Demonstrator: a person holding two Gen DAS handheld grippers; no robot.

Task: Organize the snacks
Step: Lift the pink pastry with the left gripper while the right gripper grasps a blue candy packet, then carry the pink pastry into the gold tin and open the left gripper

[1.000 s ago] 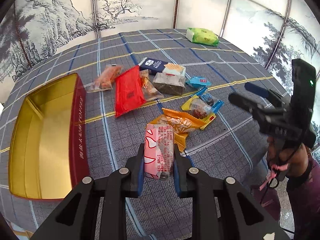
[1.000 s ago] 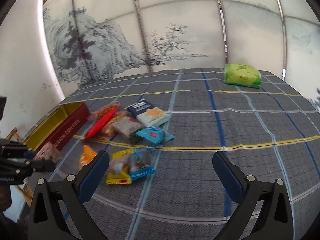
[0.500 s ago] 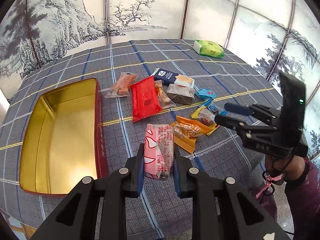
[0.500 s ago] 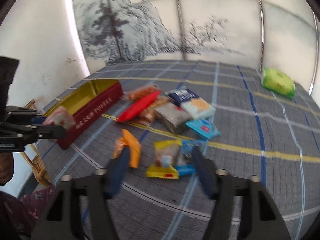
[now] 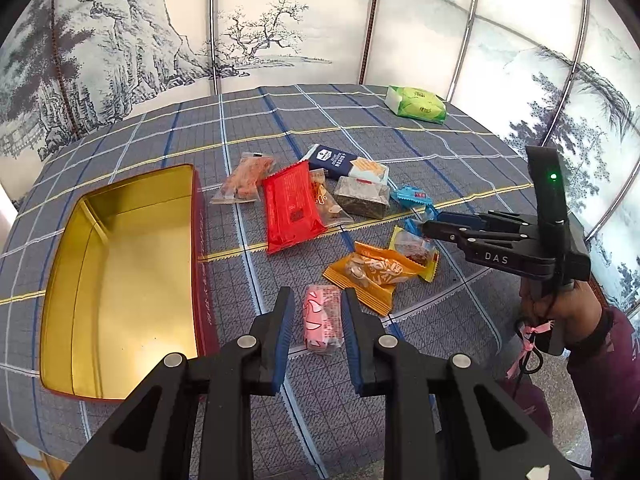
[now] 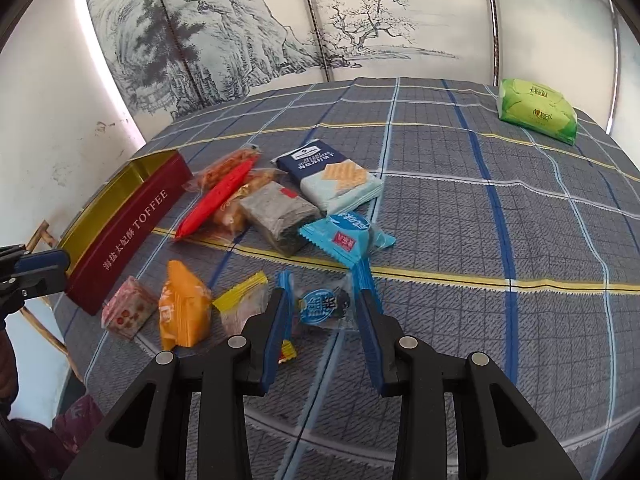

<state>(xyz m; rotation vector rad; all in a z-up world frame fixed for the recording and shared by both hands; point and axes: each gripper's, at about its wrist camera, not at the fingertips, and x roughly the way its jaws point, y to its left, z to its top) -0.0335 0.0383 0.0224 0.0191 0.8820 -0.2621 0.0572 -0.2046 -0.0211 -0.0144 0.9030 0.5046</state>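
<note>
No snack is seen inside the gold-lined tin [image 5: 120, 240], so nearly all the sorting is judged left to do. The pink snack [image 5: 322, 320] is framed by the left gripper's [image 5: 314, 320] narrowly set jaws (apparently lying loose on the desk [image 6: 480, 240] beside the tin). The right gripper's [image 6: 322, 312] jaws have just been closed onto a blue packet [image 6: 324, 306].

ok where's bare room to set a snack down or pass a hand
free: inside the gold tin, and the wide cloth between the blue cracker pack and the green pack. crowded: red packet down to the orange packet, wrappers overlapping
</note>
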